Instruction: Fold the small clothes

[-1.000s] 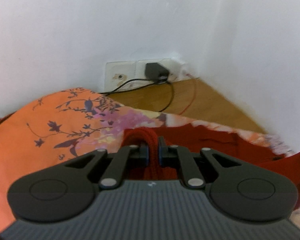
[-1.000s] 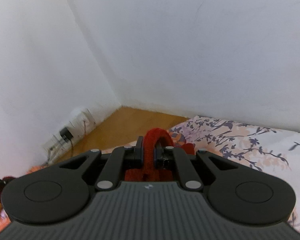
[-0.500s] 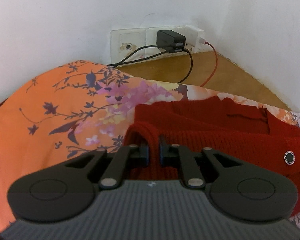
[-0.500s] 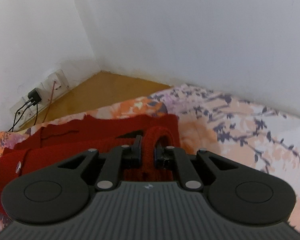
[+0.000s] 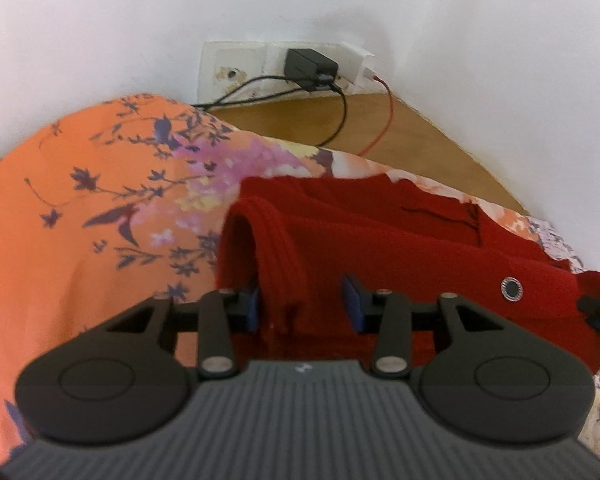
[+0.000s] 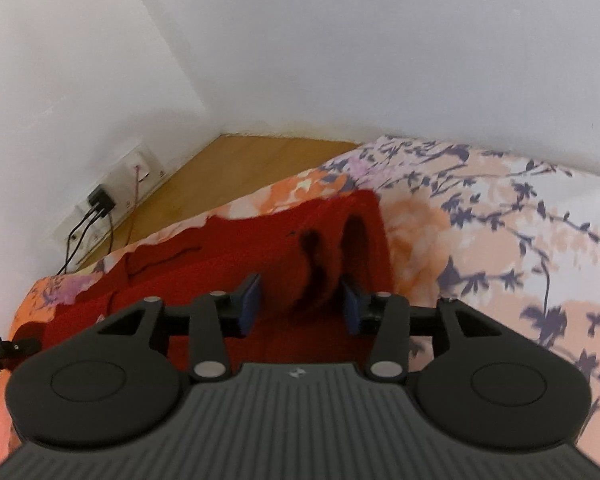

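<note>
A red knitted garment [image 5: 400,248] with a round button [image 5: 512,289] lies folded on the floral bedsheet [image 5: 80,208]. My left gripper [image 5: 302,302] sits low over its near left corner. Its jaws are opening, and a ribbed fold of the knit stands loose between the blue pads [image 5: 252,304], close to the left one. In the right wrist view the same garment [image 6: 220,272] lies below my right gripper [image 6: 300,306]. Those jaws are opening too, with a raised red fold between them near the right pad. Neither pair of pads presses the cloth.
White walls meet in a corner behind the bed. A wall socket strip with a black charger [image 5: 310,68] and trailing cables [image 5: 340,120] sits above a brown wooden strip [image 5: 400,132]. The sheet [image 6: 500,248] spreads far to the right.
Both grippers sank toward the sheet with the red garment, which now lies spread on it. Both pairs of jaws went from shut on the knit folds to spread apart.
</note>
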